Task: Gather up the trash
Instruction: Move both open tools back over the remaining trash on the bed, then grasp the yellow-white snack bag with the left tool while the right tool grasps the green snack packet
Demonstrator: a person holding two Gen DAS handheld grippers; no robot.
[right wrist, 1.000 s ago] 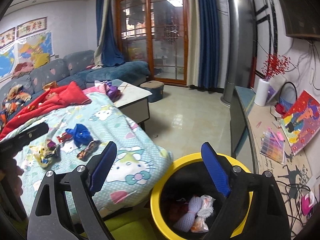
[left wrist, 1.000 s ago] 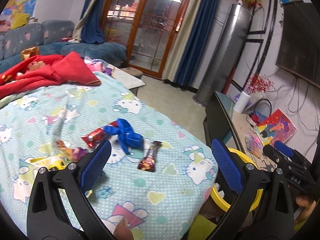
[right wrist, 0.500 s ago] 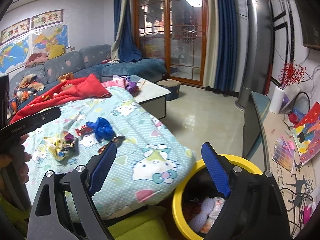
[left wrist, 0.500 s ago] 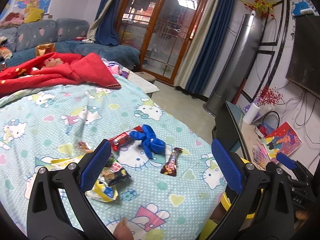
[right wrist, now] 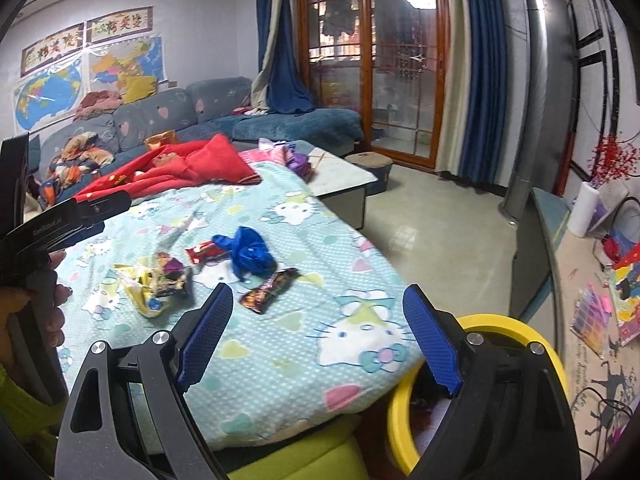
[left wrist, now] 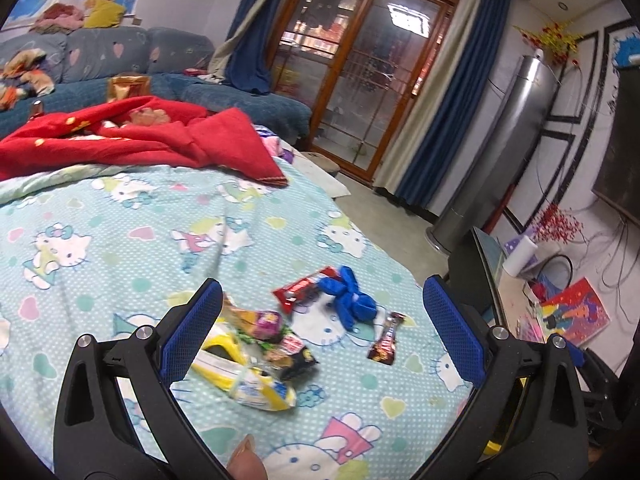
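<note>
Trash lies on the cartoon-cat bedsheet (left wrist: 120,248): a yellow wrapper heap (left wrist: 248,372) (right wrist: 148,284), a red wrapper (left wrist: 300,290) (right wrist: 202,251), a crumpled blue bag (left wrist: 352,296) (right wrist: 250,254) and a dark candy wrapper (left wrist: 386,342) (right wrist: 270,290). My left gripper (left wrist: 320,328) hovers open above the sheet, the yellow heap beside its left finger. My right gripper (right wrist: 316,336) is open over the bed's near edge with nothing between its pads. The yellow-rimmed bin (right wrist: 504,328) stands at the bed's corner, its inside mostly hidden behind the right finger.
A red blanket (left wrist: 140,140) and a blue sofa (right wrist: 224,100) lie beyond the trash. Bare floor (right wrist: 448,240) runs right of the bed toward a low cabinet (right wrist: 576,288) with clutter. A hand (right wrist: 24,308) holds the left gripper's handle at the left edge of the right wrist view.
Both views have swung left toward the bed: the trash has come nearer the centre and the yellow heap has come into fuller view. The bin has slid to the right wrist view's lower right, its contents now hidden.
</note>
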